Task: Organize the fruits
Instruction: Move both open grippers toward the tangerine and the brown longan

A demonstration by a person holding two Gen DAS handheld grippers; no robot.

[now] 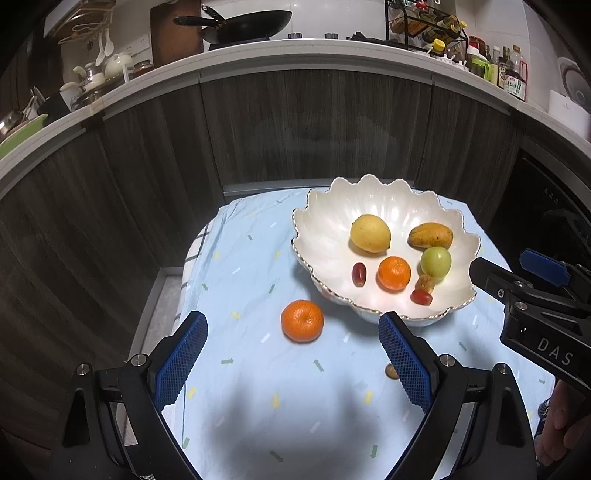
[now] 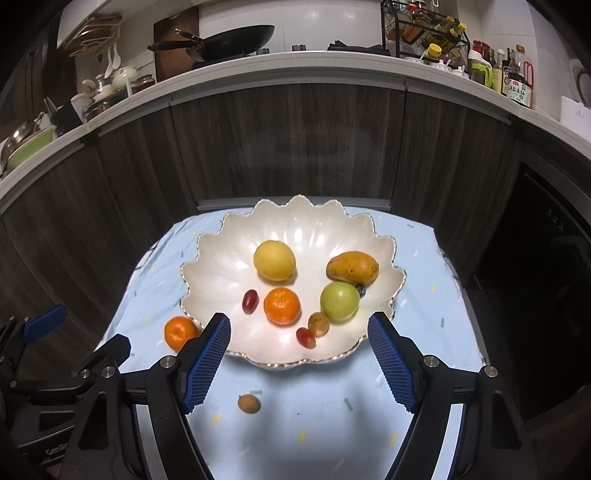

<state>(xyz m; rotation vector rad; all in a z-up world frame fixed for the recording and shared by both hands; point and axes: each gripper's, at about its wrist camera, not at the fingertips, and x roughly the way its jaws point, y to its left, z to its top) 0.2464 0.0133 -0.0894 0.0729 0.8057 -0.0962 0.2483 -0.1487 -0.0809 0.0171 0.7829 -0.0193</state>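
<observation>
A white scalloped bowl [image 1: 325, 236] [image 2: 221, 258] sits on a light blue cloth. It holds a lemon [image 1: 370, 233], a mango [image 1: 430, 236], a green fruit [image 1: 436, 261], an orange [image 1: 393, 273], two red grapes and a small brown fruit. A loose orange [image 1: 302, 321] [image 2: 180, 332] lies on the cloth left of the bowl. A small brown fruit [image 2: 249, 403] [image 1: 390, 371] lies in front of the bowl. My left gripper [image 1: 293, 330] is open and empty, just behind the loose orange. My right gripper [image 2: 299, 332] is open and empty over the bowl's near rim.
The blue cloth [image 1: 258, 387] covers a small table in front of dark wood cabinets [image 1: 314, 122]. A counter above carries a wok [image 1: 236, 24], bottles [image 1: 509, 70] and dishes. A dark appliance [image 2: 546, 295] stands at the right.
</observation>
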